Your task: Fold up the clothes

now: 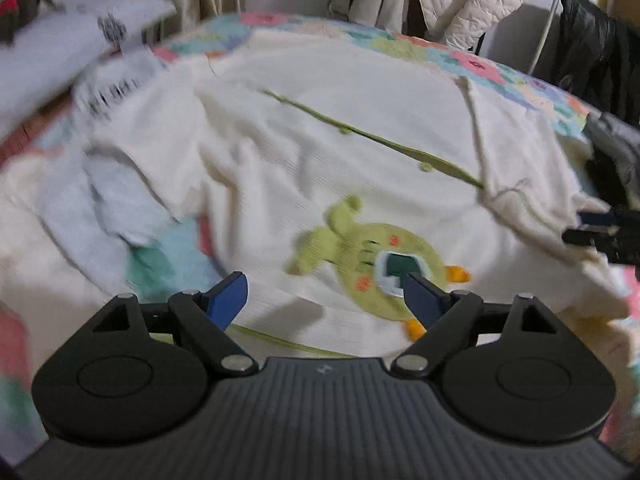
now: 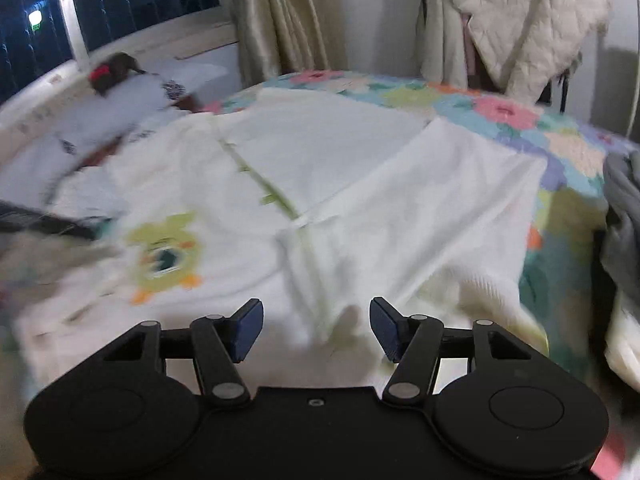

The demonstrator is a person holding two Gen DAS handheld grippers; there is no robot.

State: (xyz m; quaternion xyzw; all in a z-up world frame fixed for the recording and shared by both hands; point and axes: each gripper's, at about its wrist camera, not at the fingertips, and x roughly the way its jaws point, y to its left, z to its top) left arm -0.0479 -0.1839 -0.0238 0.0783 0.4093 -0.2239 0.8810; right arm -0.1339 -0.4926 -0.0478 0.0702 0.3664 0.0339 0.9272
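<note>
Hovering with jaws apart and empty, left gripper [image 1: 326, 294] and right gripper [image 2: 316, 326] sit over the cream cardigan [image 1: 320, 128] — spread flat on the floral bedspread [image 2: 500, 112], likely so its edges can be pinched.

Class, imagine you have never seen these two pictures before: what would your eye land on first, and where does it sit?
First, the cream knitted cardigan spread across the bed, with its lime-green round creature patch just ahead of the open left gripper. Next, the pastel flower-patterned quilt under it, showing along the far edge. Behind the bed hangs a cream quilted jacket.
</note>
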